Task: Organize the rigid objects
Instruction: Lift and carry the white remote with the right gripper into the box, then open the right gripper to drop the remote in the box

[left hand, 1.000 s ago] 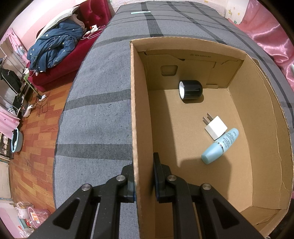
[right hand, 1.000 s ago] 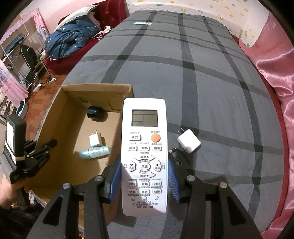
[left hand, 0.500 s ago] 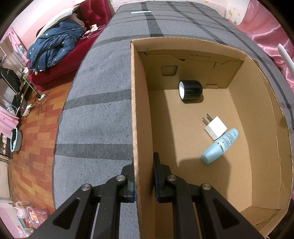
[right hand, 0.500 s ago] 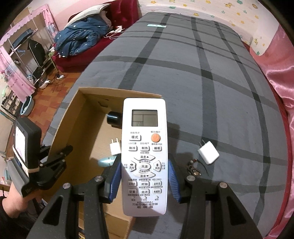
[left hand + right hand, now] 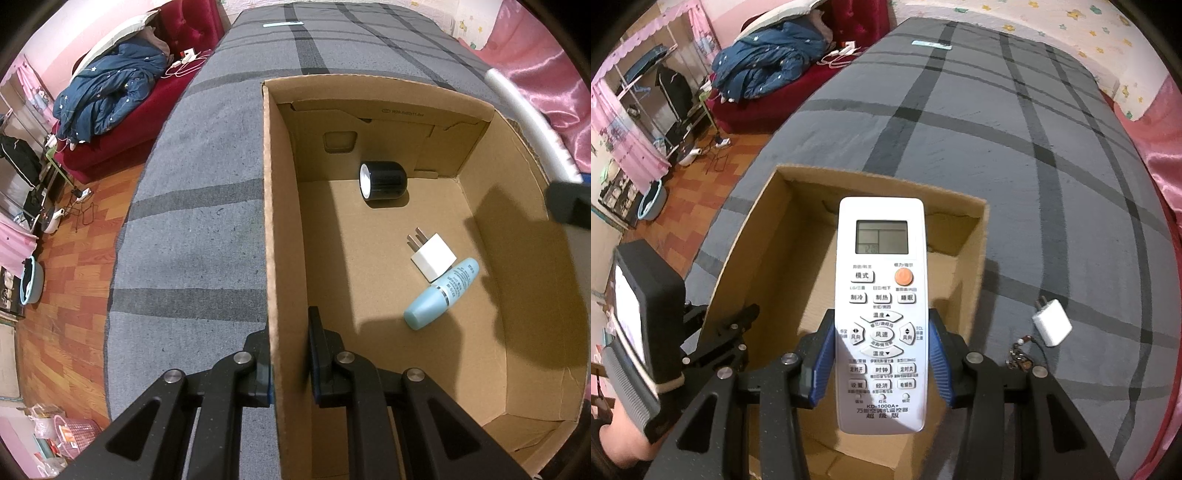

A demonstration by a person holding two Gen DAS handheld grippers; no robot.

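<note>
A wide bed covered in grey cloth with dark crossing stripes (image 5: 1052, 177) is filling most of both views, and an open brown cardboard box (image 5: 517, 206) is sitting on it toward its left edge. The left gripper (image 5: 290, 363) is pinching the box's near-left wall, one jaw outside and one inside, pressed together on the cardboard. The right gripper (image 5: 882, 363) is holding a long white air-conditioner remote with a grey screen and an orange button (image 5: 881, 314), its blue-padded jaws clamped on the remote's lower sides; the remote is hanging above the box opening, face toward the camera. Inside the box, a short black cylinder with a white end (image 5: 384, 180) is lying on its side near the far wall, and a pale blue tube-shaped bottle (image 5: 441, 294) is lying toward the right, touching a small white plug adapter (image 5: 433, 257) just beyond it. Out on the bed, right of the box, a second white plug adapter (image 5: 1052, 322) is resting, with what is probably a small beaded keyring (image 5: 1019, 354) lying just near of it, partly hidden.
</note>
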